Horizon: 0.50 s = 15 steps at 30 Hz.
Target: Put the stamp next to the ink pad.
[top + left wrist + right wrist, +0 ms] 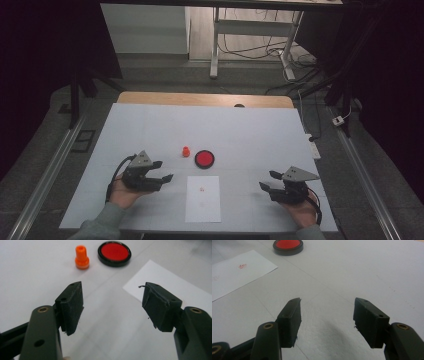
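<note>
A small orange stamp stands upright on the white table, just left of a round red ink pad in a black case. Below them lies a white sheet of paper with a faint red mark on it. My left gripper rests at the table's left, open and empty, pointing right toward the stamp and ink pad. My right gripper sits at the right, open with nothing between its fingers, facing left toward the ink pad and the paper.
The white table cover ends at a wooden edge at the back. Beyond it, desk legs and cables stand on the floor. A white power strip lies off the right edge.
</note>
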Tool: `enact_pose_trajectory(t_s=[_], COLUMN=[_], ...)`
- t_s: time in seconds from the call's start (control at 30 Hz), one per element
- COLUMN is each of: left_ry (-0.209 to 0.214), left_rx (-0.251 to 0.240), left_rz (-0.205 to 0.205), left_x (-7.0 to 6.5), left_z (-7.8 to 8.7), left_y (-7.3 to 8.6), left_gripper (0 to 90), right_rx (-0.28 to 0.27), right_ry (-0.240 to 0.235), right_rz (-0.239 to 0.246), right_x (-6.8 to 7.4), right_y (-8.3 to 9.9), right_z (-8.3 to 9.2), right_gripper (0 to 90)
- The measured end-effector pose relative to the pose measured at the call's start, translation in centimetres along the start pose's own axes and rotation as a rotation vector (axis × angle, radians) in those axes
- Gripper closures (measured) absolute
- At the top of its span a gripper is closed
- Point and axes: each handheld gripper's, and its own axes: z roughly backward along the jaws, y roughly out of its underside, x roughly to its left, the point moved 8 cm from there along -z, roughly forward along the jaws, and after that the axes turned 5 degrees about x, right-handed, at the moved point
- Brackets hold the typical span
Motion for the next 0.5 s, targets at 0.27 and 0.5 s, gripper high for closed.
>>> enact_pose_trajectory(t_s=[0.27, 0.5], left_ry=[-0.012, -0.02], left_rx=[-0.008, -0.014], left_rz=[0.014, 0.014], left_x=[-0.1, 0.4], left_z=[2.0, 1.9], left_y=[2.5, 2.2], left_gripper=[33.1, 33.1], right_rx=[-0.013, -0.034], right_ry=[0.014, 0.014], right_rz=[0.025, 0.026], right_x=[-0.2, -0.2], right_y=[0.1, -0.1], right_z=[0.4, 0.7], right_gripper=[38.2, 38.2])
